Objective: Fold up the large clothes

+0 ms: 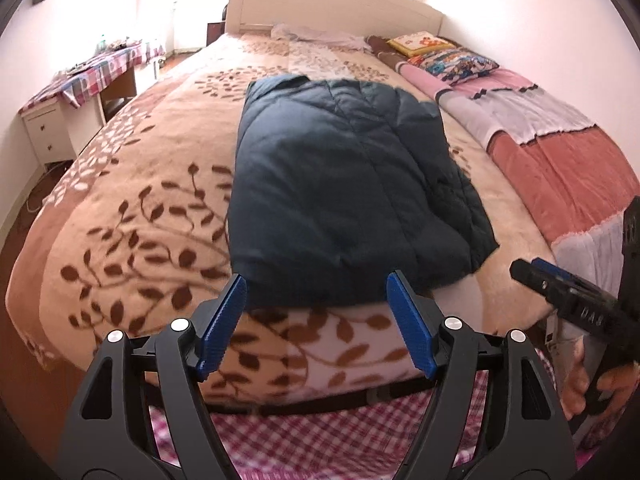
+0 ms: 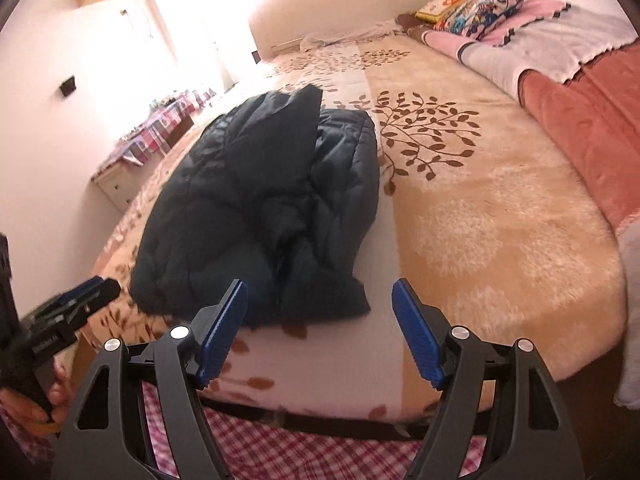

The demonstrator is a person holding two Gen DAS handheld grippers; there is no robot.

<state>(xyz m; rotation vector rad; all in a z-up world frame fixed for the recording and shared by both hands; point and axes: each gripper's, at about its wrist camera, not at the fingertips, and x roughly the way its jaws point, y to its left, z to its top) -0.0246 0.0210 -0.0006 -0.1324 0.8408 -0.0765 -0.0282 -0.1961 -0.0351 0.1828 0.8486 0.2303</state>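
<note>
Dark navy quilted puffer jacket (image 1: 352, 184) lies folded into a bulky rectangle on the beige leaf-print fleece blanket (image 1: 132, 200) of the bed, near its foot edge, roughly mid-width. Left gripper (image 1: 316, 320) & right gripper (image 2: 320, 328) both spread wide, nothing between pads, hovering just off the foot edge, not touching the fabric. Looks like fold mostly done, both hands free of it. Next prob: tidy the loose flap on the right side, or another half-fold; needs both grippers re-pinching the near hem.
</note>
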